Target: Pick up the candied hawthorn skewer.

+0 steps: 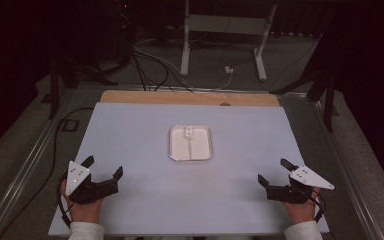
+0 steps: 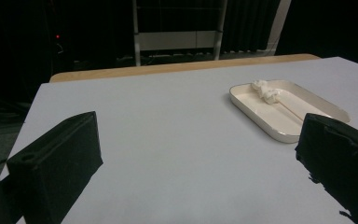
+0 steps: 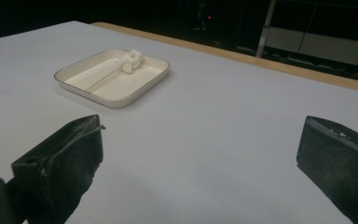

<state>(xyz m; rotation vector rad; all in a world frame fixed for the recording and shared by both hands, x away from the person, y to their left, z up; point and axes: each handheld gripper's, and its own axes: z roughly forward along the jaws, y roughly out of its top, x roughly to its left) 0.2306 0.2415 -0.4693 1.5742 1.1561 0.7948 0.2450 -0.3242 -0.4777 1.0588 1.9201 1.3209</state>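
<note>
A pale tabletop [image 1: 145,200] covers most of the high view, with a strip of bare wood [image 1: 190,98] along its far edge. Near the middle of it sits a shallow white tray [image 1: 176,152] with rounded corners. Inside the tray lies a small white lumpy object [image 1: 188,132] at the far end, and a thin white stick [image 1: 192,146] runs from it toward the near end; what the object is cannot be made out.

The left gripper [image 1: 103,168] rests at the near left of the tabletop, held by the person's left hand [image 1: 82,209]. Its jaws are spread wide apart with nothing between them. In the left gripper view the tray [image 2: 261,122] lies ahead and to the right, well apart from the left jaw and partly behind the tip of the right jaw in that view.

The right gripper [image 1: 275,171] rests at the near right, held by the right hand [image 1: 300,210]. Its jaws are also released, standing wide apart over bare tabletop. In the right gripper view the tray [image 3: 116,99] lies ahead and to the left, beyond the left jaw and clear of it, with the lumpy object [image 3: 131,59] at its far end.

The tray lies between the two grippers and farther from the person than both, touching neither. Beyond the tabletop the floor carries cables [image 1: 150,65] and a white metal frame [image 1: 220,30] in a dark room.
</note>
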